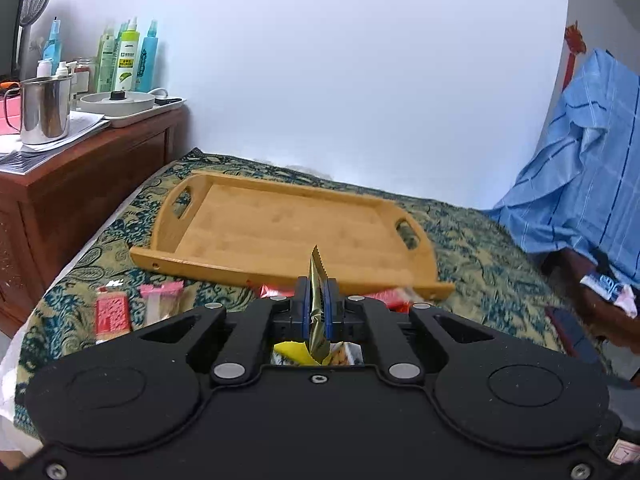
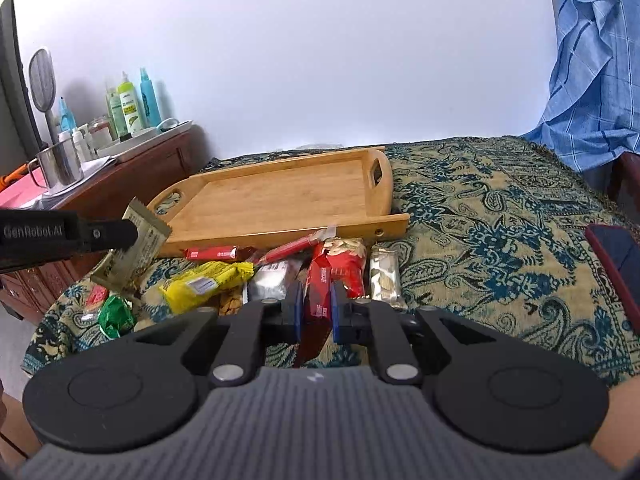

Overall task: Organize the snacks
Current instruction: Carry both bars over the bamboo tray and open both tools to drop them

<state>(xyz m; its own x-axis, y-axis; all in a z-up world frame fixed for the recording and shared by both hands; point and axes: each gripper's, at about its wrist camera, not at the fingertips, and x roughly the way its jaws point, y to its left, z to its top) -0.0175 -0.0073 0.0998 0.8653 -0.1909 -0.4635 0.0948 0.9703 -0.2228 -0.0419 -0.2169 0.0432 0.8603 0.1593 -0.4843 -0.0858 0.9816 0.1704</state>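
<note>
My left gripper (image 1: 317, 312) was clamped on an olive-gold packet (image 2: 134, 252), held up short of the bare wooden tray (image 1: 280, 232). My right gripper (image 2: 316, 312) pinched a red packet (image 2: 318, 292) over the snack pile (image 2: 248, 276). Both grips looked thin; I judged either wrapper could slip.

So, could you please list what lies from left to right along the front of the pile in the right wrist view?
Green candy → yellow snack packet → silver packet → red snack bar held in the right gripper → clear cracker packet → phone.
</note>
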